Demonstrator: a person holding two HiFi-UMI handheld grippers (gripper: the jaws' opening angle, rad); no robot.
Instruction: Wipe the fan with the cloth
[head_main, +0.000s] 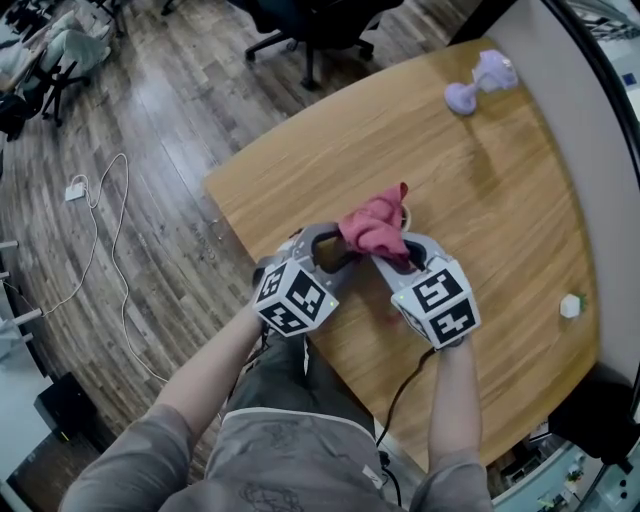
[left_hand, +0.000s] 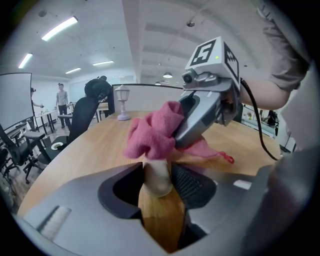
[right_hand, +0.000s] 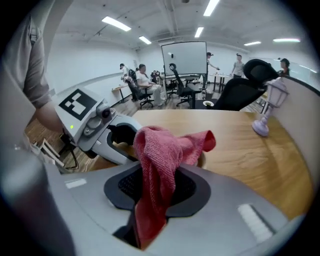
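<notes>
My left gripper (head_main: 335, 248) is shut on the cream handle of a small fan (left_hand: 158, 179), held upright over the wooden table (head_main: 480, 190). The pink cloth (head_main: 375, 225) is bunched over the fan's top and hides most of it; only a pale rim (head_main: 405, 214) peeks out. My right gripper (head_main: 397, 256) is shut on that cloth (right_hand: 157, 170), which hangs down between its jaws. The two grippers meet tip to tip at the near-left part of the table. From the left gripper view the right gripper (left_hand: 202, 112) presses the cloth (left_hand: 150, 135) onto the fan from the right.
A lilac lamp-shaped ornament (head_main: 482, 78) stands at the table's far side. A small white object (head_main: 570, 305) lies near the right edge. A black office chair (head_main: 310, 25) stands beyond the table, and a white cable (head_main: 100, 200) runs over the floor at left.
</notes>
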